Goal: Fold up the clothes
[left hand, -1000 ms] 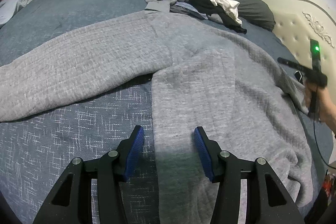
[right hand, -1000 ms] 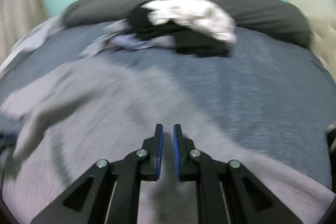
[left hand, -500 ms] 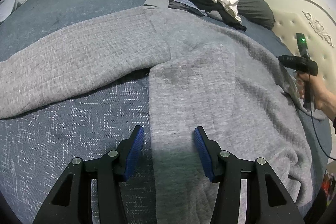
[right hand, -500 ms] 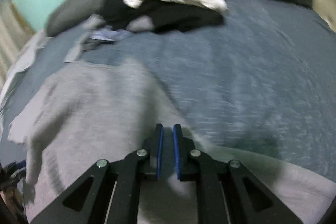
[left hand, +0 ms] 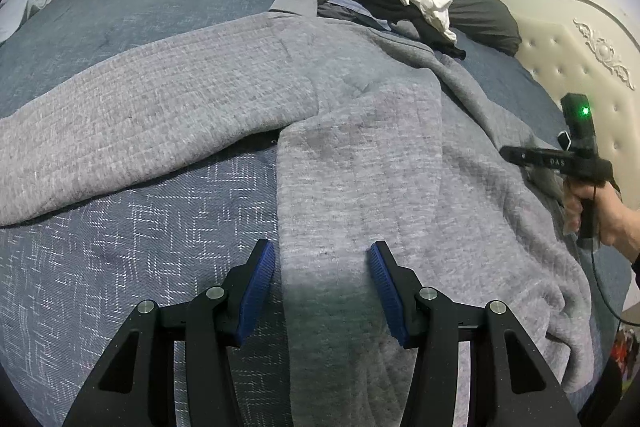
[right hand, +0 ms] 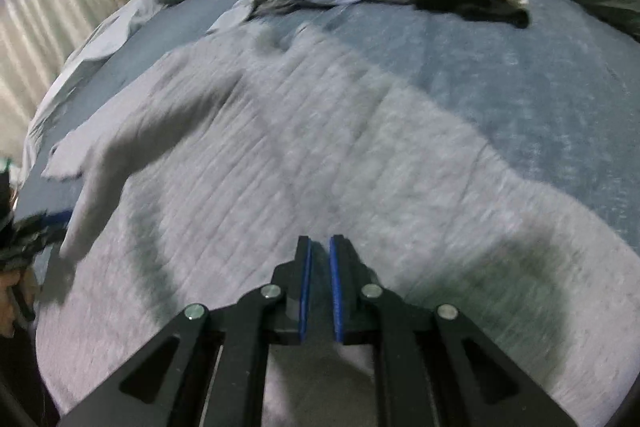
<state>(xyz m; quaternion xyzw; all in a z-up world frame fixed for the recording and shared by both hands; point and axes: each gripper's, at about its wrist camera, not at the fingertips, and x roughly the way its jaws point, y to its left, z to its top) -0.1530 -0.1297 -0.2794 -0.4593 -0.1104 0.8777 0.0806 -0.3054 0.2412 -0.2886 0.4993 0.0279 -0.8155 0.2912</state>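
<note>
Left wrist view shows the left tongs [left hand: 322,283] spread wide, empty, over the grey sweater [left hand: 360,155] sprawled across the bed [left hand: 120,227], sleeve reaching toward 9 o'clock. Right tongs [right hand: 319,259] sit nearly closed; whether they pinch cloth cannot be told. Soft, limp knit likely drapes; best gripped at hem or sleeve edge

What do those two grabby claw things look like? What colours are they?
The left gripper has two black plastic fingers with silver screws and ridged blue pads. The right gripper has the same black fingers and thin blue pads. Seen from the left wrist camera, it is a black pistol-shaped handle with a glowing green light, white lettering, and a thin black cable hanging below the person's bare hand.
</note>
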